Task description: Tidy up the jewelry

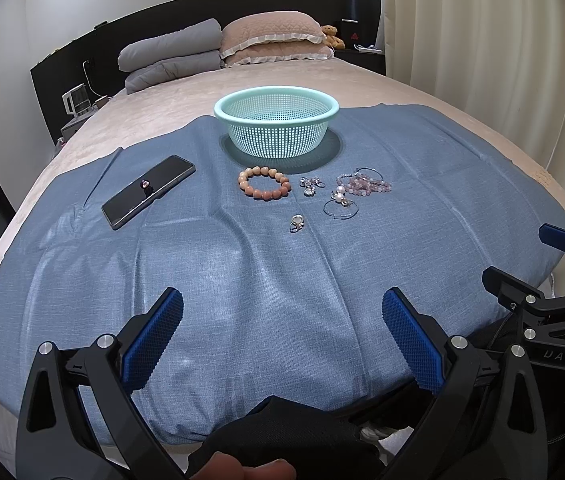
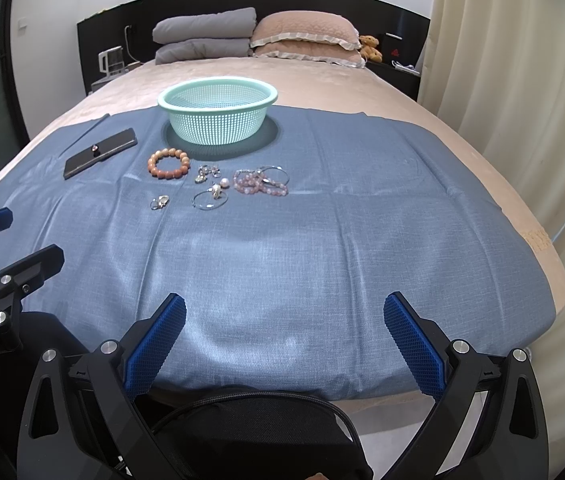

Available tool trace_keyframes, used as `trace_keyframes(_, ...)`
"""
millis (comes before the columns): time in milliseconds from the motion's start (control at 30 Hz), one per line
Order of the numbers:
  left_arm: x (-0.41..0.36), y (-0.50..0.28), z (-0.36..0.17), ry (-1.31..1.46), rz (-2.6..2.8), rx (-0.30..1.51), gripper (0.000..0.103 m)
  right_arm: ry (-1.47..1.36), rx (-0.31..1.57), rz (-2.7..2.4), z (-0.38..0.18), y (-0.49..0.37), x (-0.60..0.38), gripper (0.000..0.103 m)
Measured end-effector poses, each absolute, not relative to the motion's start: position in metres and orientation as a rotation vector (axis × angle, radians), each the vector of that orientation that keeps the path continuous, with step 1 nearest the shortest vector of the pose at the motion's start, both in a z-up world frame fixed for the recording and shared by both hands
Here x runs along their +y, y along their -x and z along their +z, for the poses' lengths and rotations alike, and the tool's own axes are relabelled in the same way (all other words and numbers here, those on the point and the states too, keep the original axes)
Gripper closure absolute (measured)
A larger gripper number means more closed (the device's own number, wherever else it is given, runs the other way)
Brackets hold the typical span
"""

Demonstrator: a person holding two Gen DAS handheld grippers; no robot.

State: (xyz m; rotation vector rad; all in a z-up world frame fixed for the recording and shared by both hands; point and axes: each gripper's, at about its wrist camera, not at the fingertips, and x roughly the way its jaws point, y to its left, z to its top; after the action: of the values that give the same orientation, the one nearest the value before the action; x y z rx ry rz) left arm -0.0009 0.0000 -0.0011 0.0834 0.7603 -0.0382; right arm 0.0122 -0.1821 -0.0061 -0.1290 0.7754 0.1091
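**Jewelry lying loose in front of the basket, both grippers waiting wide open**

The left gripper (image 1: 282, 320) is hovering over the near edge of the blue cloth (image 1: 242, 280), its jaws standing wide apart and gripping nothing. The right gripper (image 2: 284, 322) is hanging just beside it, jaws equally spread and empty; in the left wrist view its body is showing the letters "DAS", and in the right wrist view the left gripper's body is showing part of a label reading "enRobot.AI".

The jewelry is lying on the cloth, well apart from both grippers. An orange bead bracelet (image 1: 264, 183) is sitting just in front of the mint basket (image 1: 277, 120). To its right are lying a small silver cluster (image 1: 311, 185), a pink bead bracelet (image 1: 364, 183) tangled with a thin bangle, and a pearl bangle (image 1: 340, 203). A pair of rings (image 1: 296, 223) is lying nearest the grippers. A phone (image 1: 148, 191) on the left is carrying one small trinket (image 1: 146, 184).
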Motion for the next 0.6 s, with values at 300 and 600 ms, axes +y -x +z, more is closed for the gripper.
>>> trace_keyframes(300, -0.0022, 0.0000, -0.0023, -0.083, -0.040, 0.762, 0.006, 0.130, 0.776, 0.108, -0.0063, -0.0124, -0.1823, 0.008)
trace_keyframes(600, -0.0038, -0.0005, -0.0039, -0.082, -0.042, 0.764, 0.006, 0.130, 0.775, 0.106, -0.0066, -0.0122, -0.1815, 0.008)
